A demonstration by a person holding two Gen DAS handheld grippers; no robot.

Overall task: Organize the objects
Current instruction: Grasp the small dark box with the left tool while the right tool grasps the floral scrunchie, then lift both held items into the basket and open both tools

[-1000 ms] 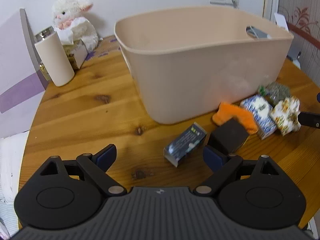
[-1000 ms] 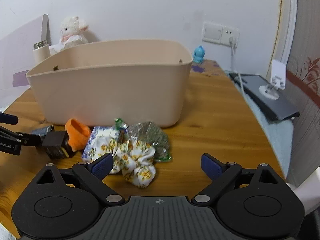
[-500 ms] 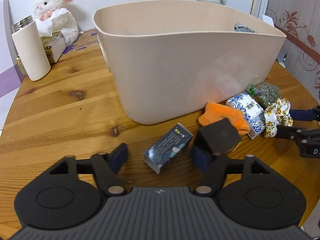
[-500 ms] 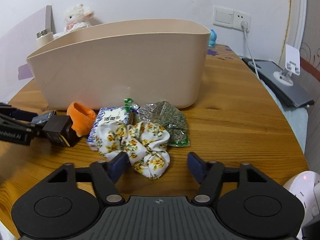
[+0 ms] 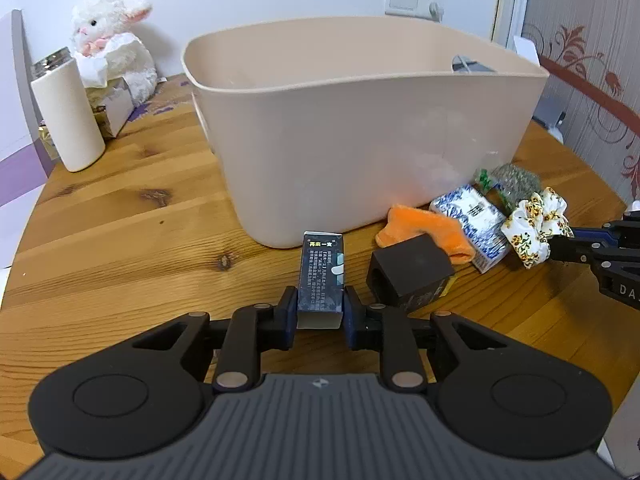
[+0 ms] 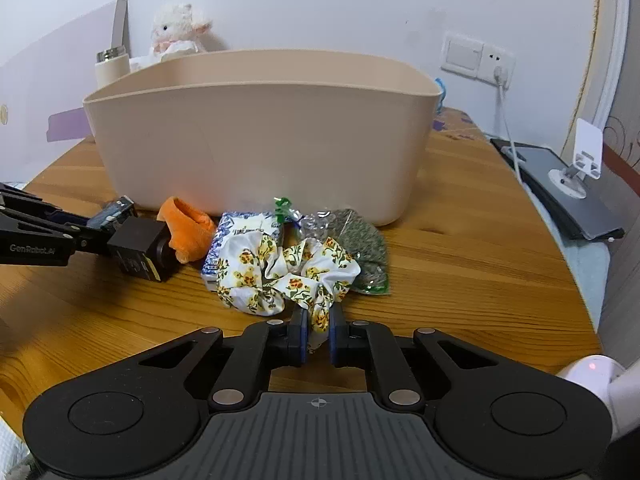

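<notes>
A beige plastic tub (image 5: 360, 128) stands on the round wooden table (image 5: 120, 232); it also shows in the right wrist view (image 6: 260, 140). My left gripper (image 5: 320, 312) is shut on a small dark printed box (image 5: 322, 272) lying on the table in front of the tub. My right gripper (image 6: 318, 334) is shut on the near edge of a floral scrunchie (image 6: 280, 272), which also shows in the left wrist view (image 5: 534, 226). Beside these lie a black block (image 5: 410, 272), an orange cloth (image 5: 428, 228), a blue-and-white packet (image 5: 474, 216) and a clear bag of green herbs (image 6: 360, 248).
A cream tumbler (image 5: 68, 116), a tissue box and a white plush lamb (image 5: 112, 40) stand at the table's back left. A grey device with a phone stand (image 6: 568, 188) lies off the table's right side. A wall socket with a cable (image 6: 496, 64) is behind.
Both grippers have moved in and closed: the left on the dark box, now pointing straight ahead, the right on the scrunchie's edge.
</notes>
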